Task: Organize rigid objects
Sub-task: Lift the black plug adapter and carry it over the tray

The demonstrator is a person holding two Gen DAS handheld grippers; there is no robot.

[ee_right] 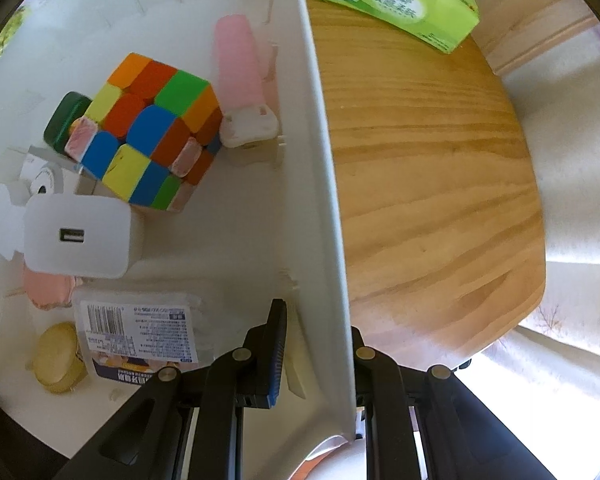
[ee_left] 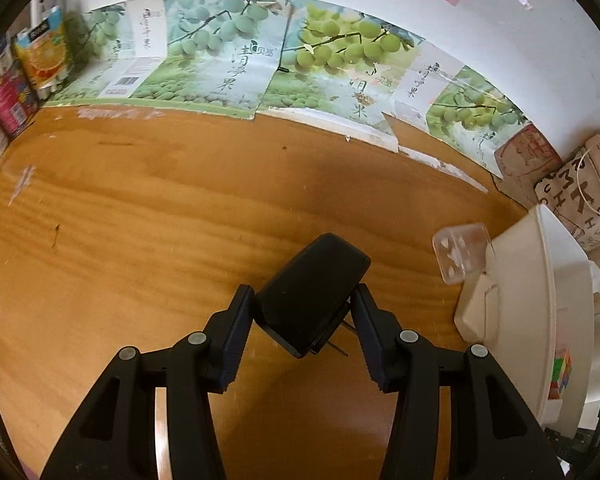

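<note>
Left tongs (ee_left: 304, 300) clamped on a black plug adapter (ee_left: 312, 292), held tilted above the bench (ee_left: 140, 220), its prongs pointing down and back. Right tongs (ee_right: 320, 332) straddle the white bin's wall (ee_right: 320, 200), apparently gripping it to steady it.

Best approach, I judge: carry the adapter right, over the rim, clear of the clear plastic box (ee_left: 460, 252), then lower before release.

Inside the bin: puzzle cube (ee_right: 148, 132), white charger (ee_right: 76, 236). Bin's free space partly hidden; the outer right finger's contact is unclear.
</note>
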